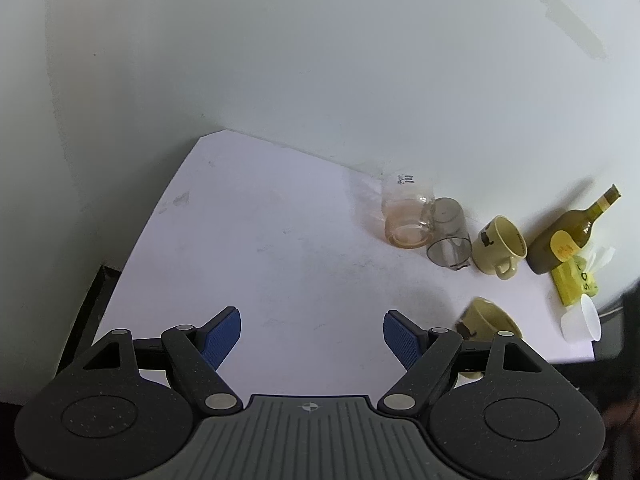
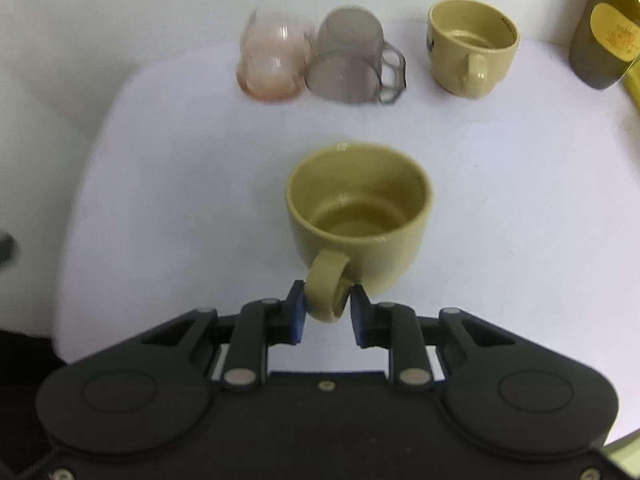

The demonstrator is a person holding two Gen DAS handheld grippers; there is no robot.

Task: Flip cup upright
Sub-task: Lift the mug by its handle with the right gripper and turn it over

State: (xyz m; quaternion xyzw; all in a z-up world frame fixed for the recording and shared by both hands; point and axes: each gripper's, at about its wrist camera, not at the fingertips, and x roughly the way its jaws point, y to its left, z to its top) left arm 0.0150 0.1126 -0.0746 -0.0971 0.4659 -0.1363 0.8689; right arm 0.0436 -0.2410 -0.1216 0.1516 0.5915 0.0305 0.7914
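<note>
An olive-yellow mug (image 2: 358,216) stands upright on the white table (image 2: 160,200) in the right wrist view, mouth up, handle toward me. My right gripper (image 2: 327,306) is shut on that handle, a blue pad on each side. The same mug (image 1: 486,318) shows in the left wrist view, partly hidden behind my right finger. My left gripper (image 1: 312,334) is open and empty above the table, left of the mug.
At the back stand an upside-down pinkish clear glass (image 2: 272,62), an upside-down smoky grey cup with handle (image 2: 350,60) and a second upright olive mug (image 2: 472,46). A dark olive bottle (image 2: 604,28), a yellow packet (image 1: 576,282) and a small white cup (image 1: 582,322) are at right.
</note>
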